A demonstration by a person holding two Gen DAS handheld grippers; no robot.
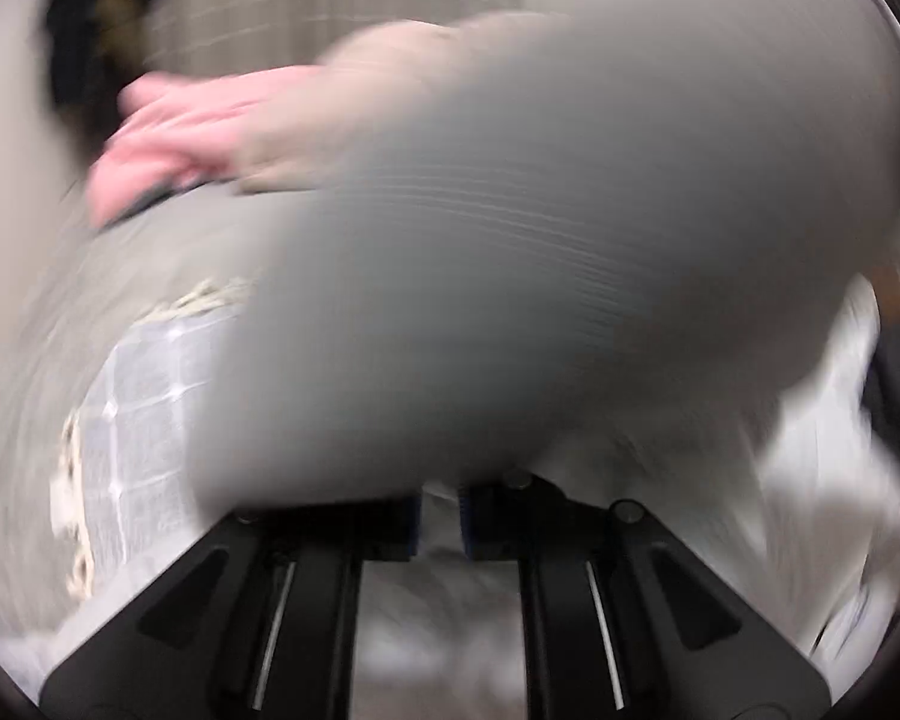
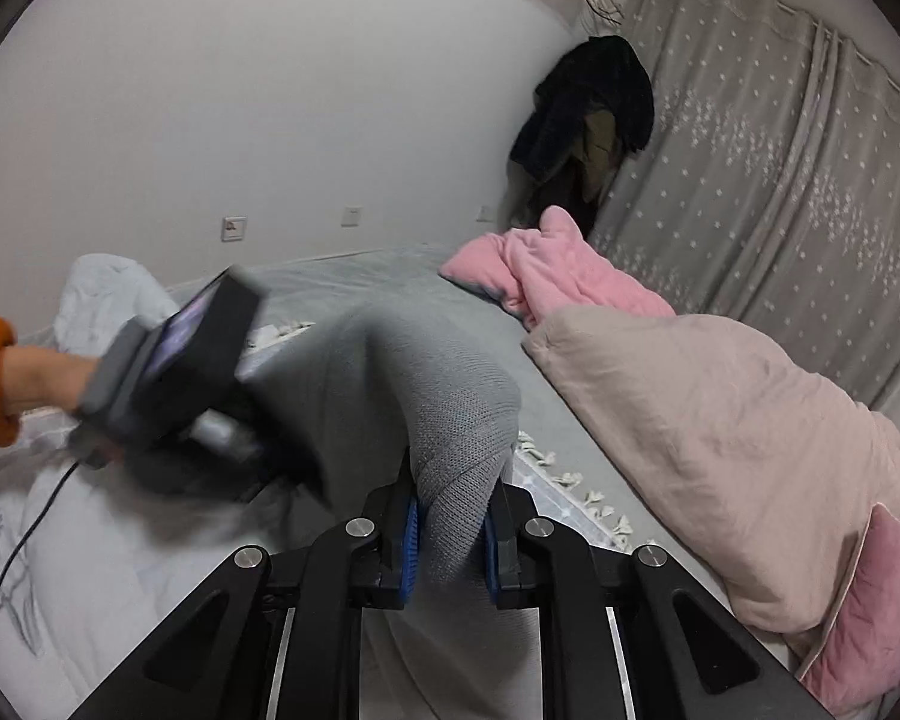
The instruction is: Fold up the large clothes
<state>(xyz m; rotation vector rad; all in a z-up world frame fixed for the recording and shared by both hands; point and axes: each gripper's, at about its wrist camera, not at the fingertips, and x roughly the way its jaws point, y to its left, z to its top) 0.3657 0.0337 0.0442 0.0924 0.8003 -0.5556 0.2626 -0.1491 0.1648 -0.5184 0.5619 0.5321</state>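
Note:
A grey knitted garment [image 2: 390, 372] hangs above the bed. My right gripper [image 2: 448, 546] is shut on its edge, the knit pinched between the blue pads. In the right wrist view the left gripper's body [image 2: 168, 360] is at the garment's left side, held by a hand. The left wrist view is motion-blurred. There the grey garment [image 1: 510, 270] fills the middle, and my left gripper [image 1: 439, 519] has its jaws nearly together with pale cloth between them. Whether it grips the garment cannot be told.
A grey bed sheet [image 2: 354, 276] covers the bed. A beige duvet [image 2: 720, 420] and pink blanket [image 2: 558, 276] lie on the right. A white quilt [image 2: 60, 540] lies on the left. Curtains [image 2: 780, 180] and dark hanging clothes [image 2: 588, 114] stand behind.

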